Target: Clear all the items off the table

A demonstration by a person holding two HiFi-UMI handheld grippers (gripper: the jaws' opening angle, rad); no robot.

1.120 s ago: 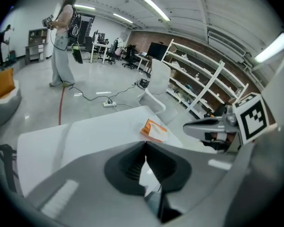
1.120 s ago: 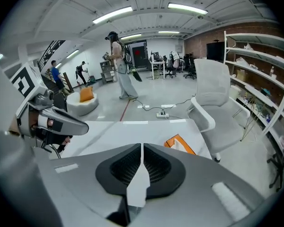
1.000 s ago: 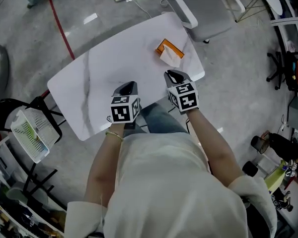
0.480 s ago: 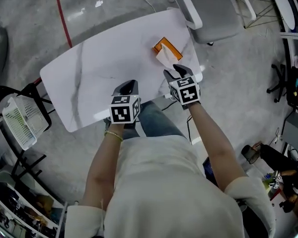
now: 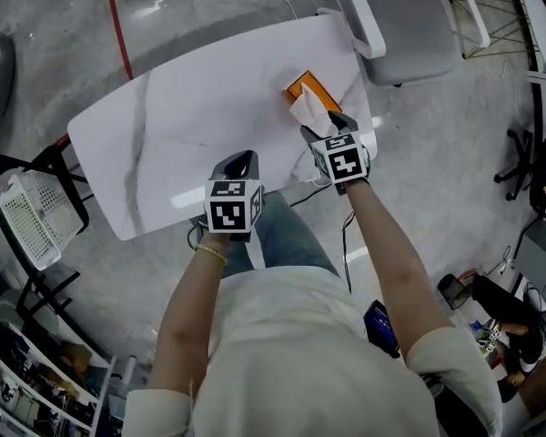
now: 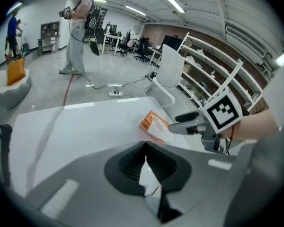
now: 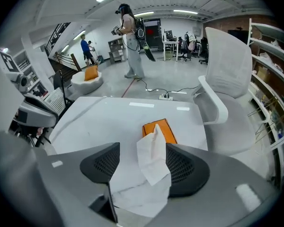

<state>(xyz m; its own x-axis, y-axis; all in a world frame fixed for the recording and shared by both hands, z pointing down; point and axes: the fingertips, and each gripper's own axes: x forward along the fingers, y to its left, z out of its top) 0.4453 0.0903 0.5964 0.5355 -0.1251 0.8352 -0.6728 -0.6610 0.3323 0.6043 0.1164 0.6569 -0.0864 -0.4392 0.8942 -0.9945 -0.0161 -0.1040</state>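
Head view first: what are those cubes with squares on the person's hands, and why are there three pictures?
A person holds a pinching tool in each hand; the cubes are part of them. One camera sits on the head, one rides on each tool. On the white table lies an orange tissue box with a tissue sticking up. The left gripper is shut and empty. On the right gripper the jaws have just been opening, the tissue between them, not yet pinched.

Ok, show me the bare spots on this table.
The table is bare from its left end to the tissue pack, ahead of the left gripper. Crowded at the corner by the white chair: the right gripper, whose jaws have just been opening around the tissue.
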